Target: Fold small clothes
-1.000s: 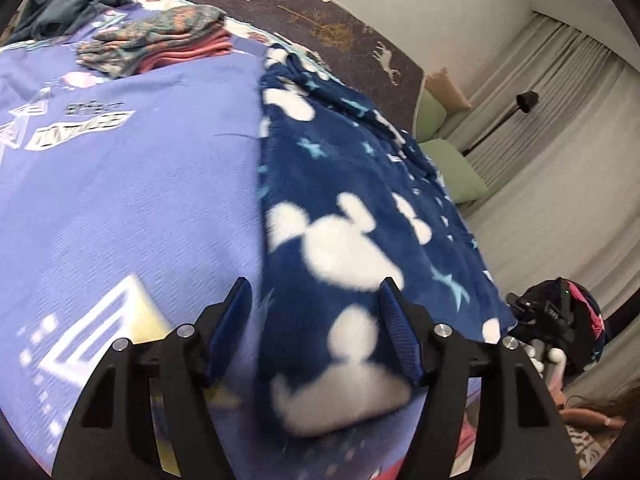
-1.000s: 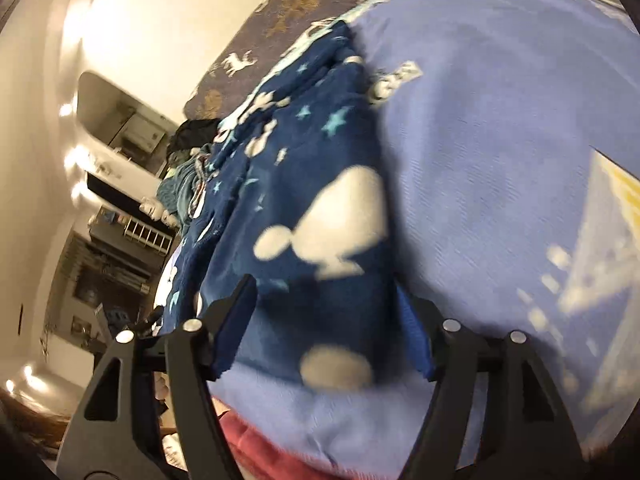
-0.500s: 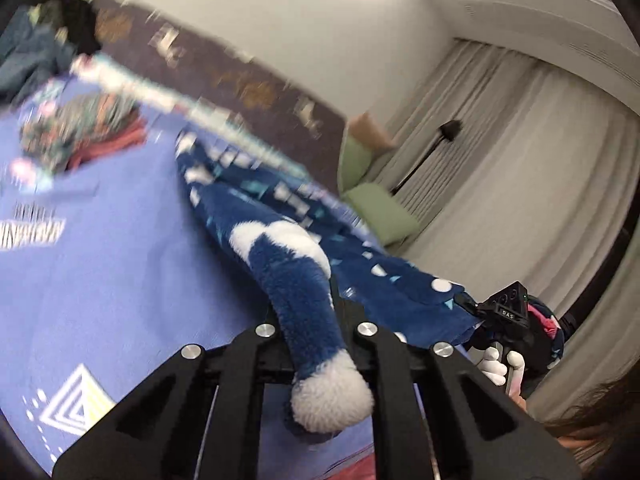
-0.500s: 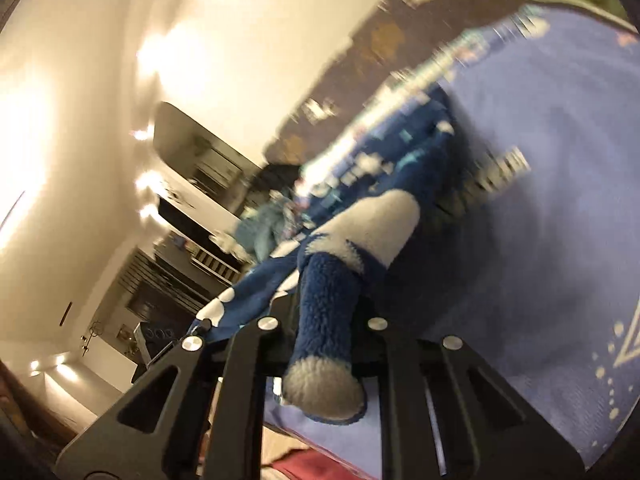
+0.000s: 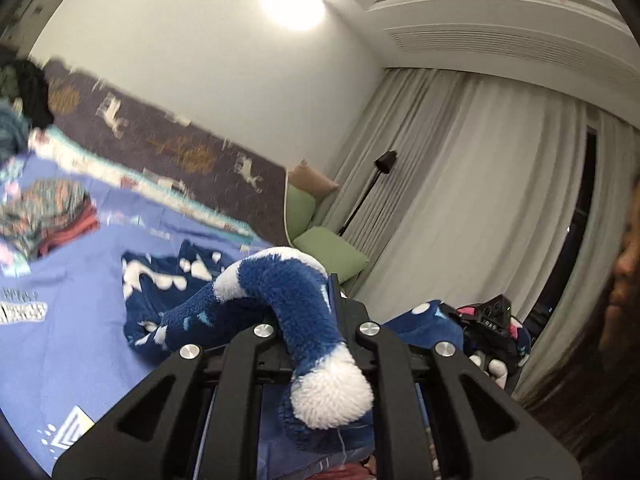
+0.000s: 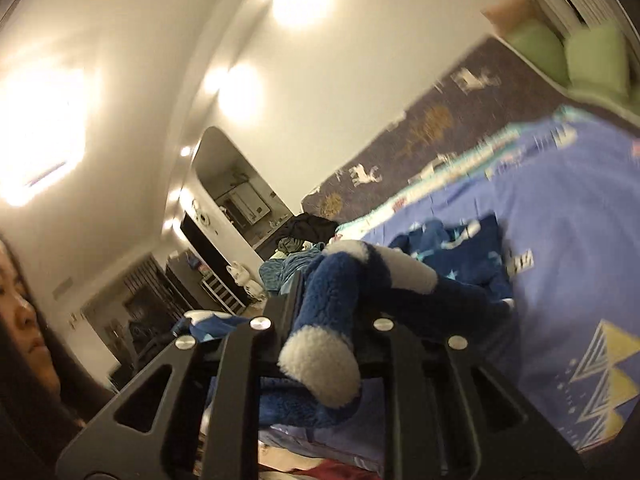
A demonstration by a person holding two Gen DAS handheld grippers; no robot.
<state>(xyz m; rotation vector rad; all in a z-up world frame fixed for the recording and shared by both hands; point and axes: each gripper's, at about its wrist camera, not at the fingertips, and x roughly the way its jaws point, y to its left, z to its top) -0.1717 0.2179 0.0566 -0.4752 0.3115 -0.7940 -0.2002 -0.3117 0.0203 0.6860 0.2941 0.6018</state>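
Note:
A navy fleece garment (image 5: 276, 292) with white mouse-head shapes is lifted off the blue bedspread (image 5: 64, 320). My left gripper (image 5: 310, 320) is shut on one bunched corner of it. My right gripper (image 6: 324, 316) is shut on another corner of the same fleece garment (image 6: 344, 292). The garment's far part still lies crumpled on the bedspread (image 6: 580, 264) in both views. Both grippers are raised above the bed.
A folded patterned cloth pile (image 5: 44, 212) lies at the far left of the bed. A heap of dark and teal clothes (image 6: 296, 248) sits at the bed's far corner. Green cushions (image 5: 320, 240), a floor lamp (image 5: 372, 188) and curtains stand beyond. A person's face (image 6: 24, 320) is close by.
Both grippers closed on the garment's near corners and lifted them up off the bed; the flat garment is now bunched and pulled up, and both cameras tilted upward.

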